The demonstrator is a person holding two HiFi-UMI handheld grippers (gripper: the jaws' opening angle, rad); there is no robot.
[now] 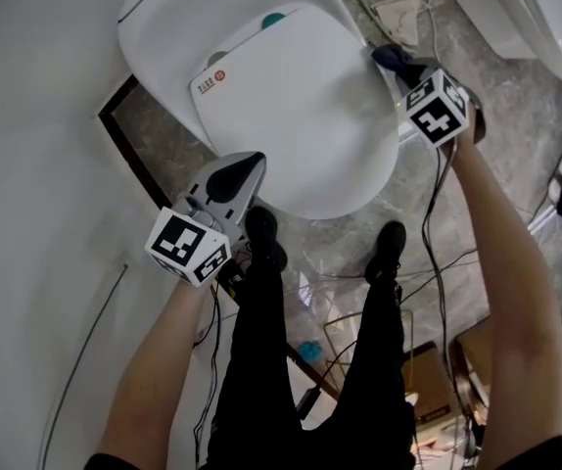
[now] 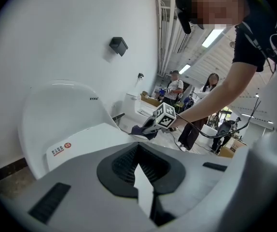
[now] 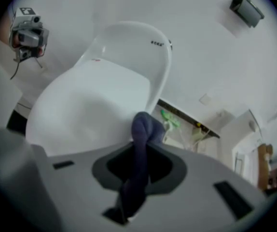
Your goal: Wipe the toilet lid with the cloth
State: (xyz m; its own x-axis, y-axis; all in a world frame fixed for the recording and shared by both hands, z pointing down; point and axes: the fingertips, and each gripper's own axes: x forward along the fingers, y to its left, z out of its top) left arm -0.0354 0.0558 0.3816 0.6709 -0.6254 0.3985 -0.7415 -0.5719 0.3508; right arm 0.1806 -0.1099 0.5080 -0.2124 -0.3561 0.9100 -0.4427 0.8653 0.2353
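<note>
Open room over the toilet lid — wall close beside.

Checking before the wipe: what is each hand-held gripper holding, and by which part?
Right hand-held gripper: dark blue cloth, pinched by a bunched fold. Left hand-held gripper: nothing, jaws together.

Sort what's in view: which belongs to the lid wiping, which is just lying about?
Job: white plastic toilet lid; dark blue cloth clamped in the right gripper.
Lying about: brown cardboard box; second white toilet; black wall-mounted box.

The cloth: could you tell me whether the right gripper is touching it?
Touching. The right gripper view shows the cloth pinched between the right gripper's shut jaws.
</note>
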